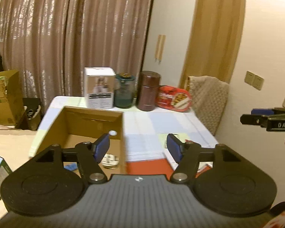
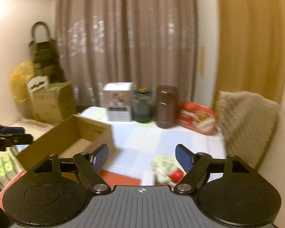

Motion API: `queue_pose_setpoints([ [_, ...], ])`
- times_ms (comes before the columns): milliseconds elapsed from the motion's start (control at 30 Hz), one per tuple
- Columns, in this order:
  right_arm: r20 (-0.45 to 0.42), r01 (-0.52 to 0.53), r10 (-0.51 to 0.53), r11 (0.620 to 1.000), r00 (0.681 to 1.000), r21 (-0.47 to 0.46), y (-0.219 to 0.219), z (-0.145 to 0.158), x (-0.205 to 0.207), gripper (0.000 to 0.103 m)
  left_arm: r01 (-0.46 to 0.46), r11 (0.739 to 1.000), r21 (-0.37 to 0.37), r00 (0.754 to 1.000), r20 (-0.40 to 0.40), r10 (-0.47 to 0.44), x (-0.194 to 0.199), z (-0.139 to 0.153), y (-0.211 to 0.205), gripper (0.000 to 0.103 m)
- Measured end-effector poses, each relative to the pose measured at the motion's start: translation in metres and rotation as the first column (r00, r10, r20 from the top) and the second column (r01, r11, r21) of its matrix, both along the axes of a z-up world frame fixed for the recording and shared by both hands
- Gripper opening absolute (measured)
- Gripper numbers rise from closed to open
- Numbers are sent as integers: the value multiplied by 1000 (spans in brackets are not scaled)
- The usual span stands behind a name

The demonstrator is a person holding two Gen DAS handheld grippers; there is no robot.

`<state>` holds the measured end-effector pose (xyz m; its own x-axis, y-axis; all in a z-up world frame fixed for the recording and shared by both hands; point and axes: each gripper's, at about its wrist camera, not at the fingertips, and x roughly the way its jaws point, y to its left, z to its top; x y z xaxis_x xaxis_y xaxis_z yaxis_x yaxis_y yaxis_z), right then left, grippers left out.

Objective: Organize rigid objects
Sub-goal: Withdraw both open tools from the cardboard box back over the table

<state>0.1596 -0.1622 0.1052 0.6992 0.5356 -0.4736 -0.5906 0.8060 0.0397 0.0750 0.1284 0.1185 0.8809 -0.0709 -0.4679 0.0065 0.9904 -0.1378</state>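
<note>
Four containers line the table [image 1: 161, 121] before brown curtains [image 1: 76, 38].

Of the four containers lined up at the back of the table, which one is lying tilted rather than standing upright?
The red tin at the right end, leaning. The white box, teal jar and brown canister all stand upright.

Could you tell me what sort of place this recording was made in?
Probably a room in a home: long brown curtains hang behind a cloth-covered table, with a cardboard box and storage cartons stacked nearby.
</note>
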Motion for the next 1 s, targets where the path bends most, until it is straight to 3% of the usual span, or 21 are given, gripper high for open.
queue_pose_setpoints([
  [233, -69, 113, -113, 994, 991, 7, -69, -37, -21, 77, 39, 999, -20, 999, 7, -39, -10, -7, -50, 82],
  [467, -130, 168, -166, 986, 978, 7, -109, -76, -31, 78, 57, 998, 29, 998, -27, -57, -5, -29, -91, 86],
  [633, -152, 200, -199, 980, 968, -12, -120, -104, -16, 78, 61, 997, 54, 997, -51, -58, 12, -58, -107, 86],
  [733, -226, 218, -212, 976, 951, 1, -124, -119, 4, 78, 66, 996, 58, 996, -65, -63, 22, -80, -114, 86],
  [867, -169, 197, -201, 980, 965, -37, -118, -132, 22, 78, 78, 995, 66, 995, -73, -73, 38, -107, -123, 86],
  [1000, -198, 175, -183, 983, 963, -59, -112, -160, 45, 77, 77, 994, 77, 995, -66, -72, 56, -131, -131, 86],
])
